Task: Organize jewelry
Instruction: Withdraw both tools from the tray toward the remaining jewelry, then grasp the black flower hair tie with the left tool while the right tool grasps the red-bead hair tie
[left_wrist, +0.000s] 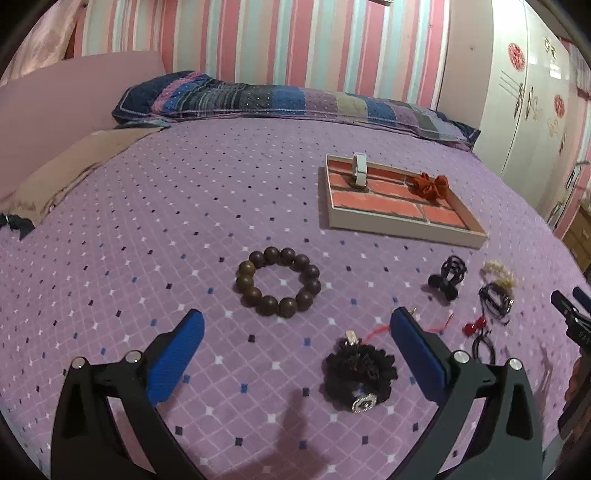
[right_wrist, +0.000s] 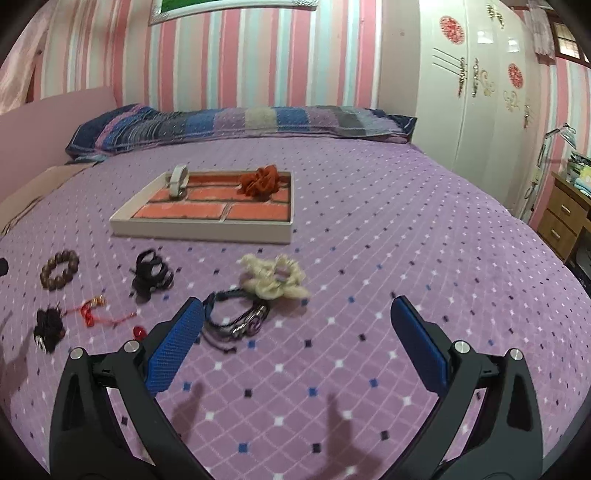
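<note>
Jewelry scattered across a purple bedspread (left_wrist: 184, 206), some already in a shallow tray (left_wrist: 402, 225) with a brick-pattern floor. In the tray: a white band (left_wrist: 359, 170) standing on edge at the far side, a rust-red scrunchie (left_wrist: 430, 186) to its right. On the cover nearer the cameras: wooden bead bracelet (left_wrist: 277, 281), black hair claw (left_wrist: 447, 276), cream scrunchie (right_wrist: 273, 277), dark cord bracelets (right_wrist: 236, 314) touching that scrunchie, red string charm (right_wrist: 92, 308), black flower clip (left_wrist: 360, 373). Left gripper (left_wrist: 295, 328) spread wide, holding nothing, hovering with the flower clip between its fingers. Right gripper (right_wrist: 295, 317) likewise wide apart and holding nothing, just beside the cord bracelets.
</note>
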